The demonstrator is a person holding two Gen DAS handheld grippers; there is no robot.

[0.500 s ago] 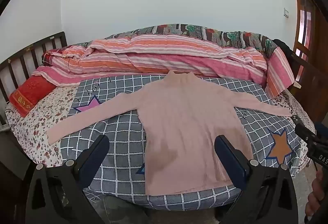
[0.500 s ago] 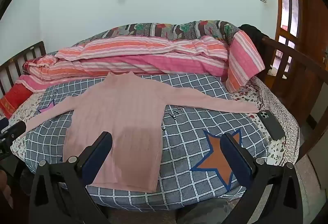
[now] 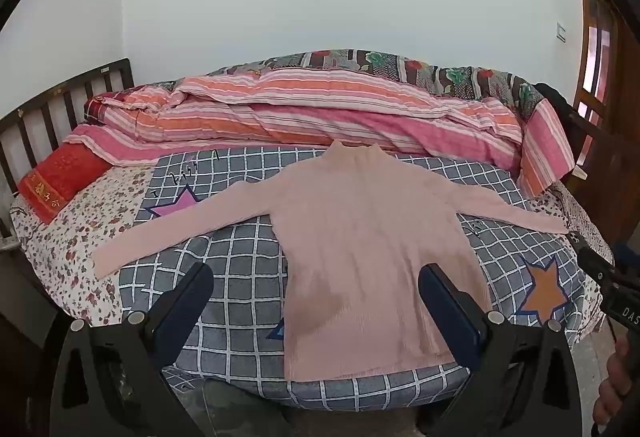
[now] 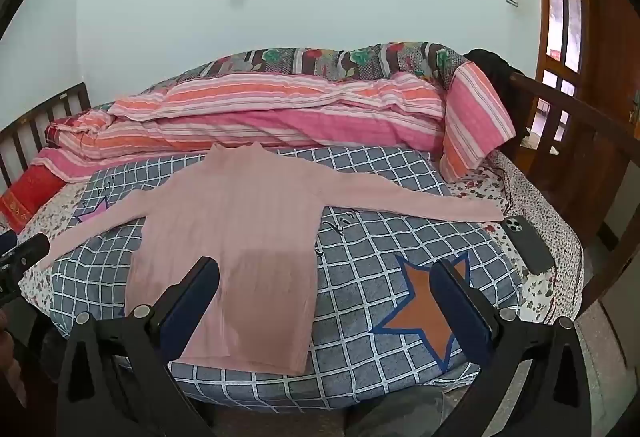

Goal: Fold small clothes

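A pink long-sleeved turtleneck sweater (image 3: 360, 237) lies flat on a grey checked blanket (image 3: 240, 277), collar toward the wall, both sleeves spread out. It also shows in the right wrist view (image 4: 240, 229). My left gripper (image 3: 316, 301) is open and empty, held above the sweater's hem near the bed's front edge. My right gripper (image 4: 328, 297) is open and empty, over the hem's right side and the blanket (image 4: 380, 237).
A striped pink quilt (image 3: 320, 109) is bunched along the wall. A red pillow (image 3: 60, 177) lies at the left by the wooden headboard (image 3: 60, 105). A dark phone (image 4: 528, 245) lies by the right sleeve's end. A wooden footboard (image 4: 580, 141) stands at the right.
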